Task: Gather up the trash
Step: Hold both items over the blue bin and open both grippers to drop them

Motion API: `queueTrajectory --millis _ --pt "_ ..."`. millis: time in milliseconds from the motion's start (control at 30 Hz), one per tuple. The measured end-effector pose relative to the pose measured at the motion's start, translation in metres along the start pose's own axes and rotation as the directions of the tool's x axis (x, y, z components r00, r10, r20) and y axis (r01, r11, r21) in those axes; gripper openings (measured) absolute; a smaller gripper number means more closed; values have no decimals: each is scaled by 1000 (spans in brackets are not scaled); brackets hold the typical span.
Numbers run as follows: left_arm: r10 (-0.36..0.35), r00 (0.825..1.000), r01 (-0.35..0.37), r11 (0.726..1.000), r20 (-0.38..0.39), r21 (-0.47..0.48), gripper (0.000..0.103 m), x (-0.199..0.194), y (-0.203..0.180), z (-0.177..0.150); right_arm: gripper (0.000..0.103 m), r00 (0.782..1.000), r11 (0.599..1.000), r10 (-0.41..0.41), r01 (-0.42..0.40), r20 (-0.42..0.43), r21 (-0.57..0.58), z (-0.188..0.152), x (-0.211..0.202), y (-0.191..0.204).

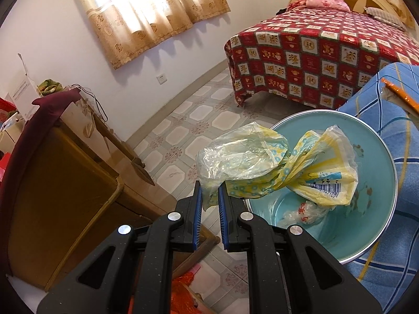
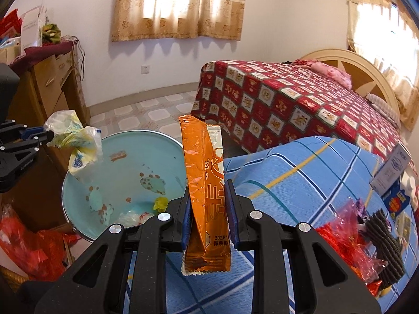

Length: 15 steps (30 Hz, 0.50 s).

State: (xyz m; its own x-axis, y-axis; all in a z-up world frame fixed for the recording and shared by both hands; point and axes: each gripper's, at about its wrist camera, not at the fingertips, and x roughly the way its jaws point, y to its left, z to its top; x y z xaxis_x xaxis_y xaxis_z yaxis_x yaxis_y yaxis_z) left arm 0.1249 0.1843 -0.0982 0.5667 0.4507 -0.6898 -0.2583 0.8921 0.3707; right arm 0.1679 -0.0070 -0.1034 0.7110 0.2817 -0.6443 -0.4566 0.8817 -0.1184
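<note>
My left gripper (image 1: 209,191) is shut on a crumpled yellow and clear plastic bag (image 1: 275,162) and holds it over the rim of a light blue bin (image 1: 377,141). The bin holds small scraps, among them a red and white wrapper (image 1: 306,210). My right gripper (image 2: 207,193) is shut on a long orange snack wrapper (image 2: 204,183), upright, just right of the bin (image 2: 78,172) and above the blue plaid bedding (image 2: 301,167). The left gripper (image 2: 49,137) and its bag (image 2: 76,144) show at the bin's left edge in the right wrist view.
A red patterned bed (image 2: 288,96) stands behind. A wooden cabinet (image 1: 65,172) stands left of the bin. Red wrappers (image 2: 348,238), a dark ridged item (image 2: 385,238) and a white and blue carton (image 2: 392,180) lie on the blue bedding. Red bags (image 2: 31,246) lie on the floor.
</note>
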Motion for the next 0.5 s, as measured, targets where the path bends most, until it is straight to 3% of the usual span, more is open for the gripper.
queueTrajectory --millis 500 --pt "-8 1000 8 1000 -4 -2 12 1 2 0 24 1000 999 16 -16 -3 -32 6 3 10"
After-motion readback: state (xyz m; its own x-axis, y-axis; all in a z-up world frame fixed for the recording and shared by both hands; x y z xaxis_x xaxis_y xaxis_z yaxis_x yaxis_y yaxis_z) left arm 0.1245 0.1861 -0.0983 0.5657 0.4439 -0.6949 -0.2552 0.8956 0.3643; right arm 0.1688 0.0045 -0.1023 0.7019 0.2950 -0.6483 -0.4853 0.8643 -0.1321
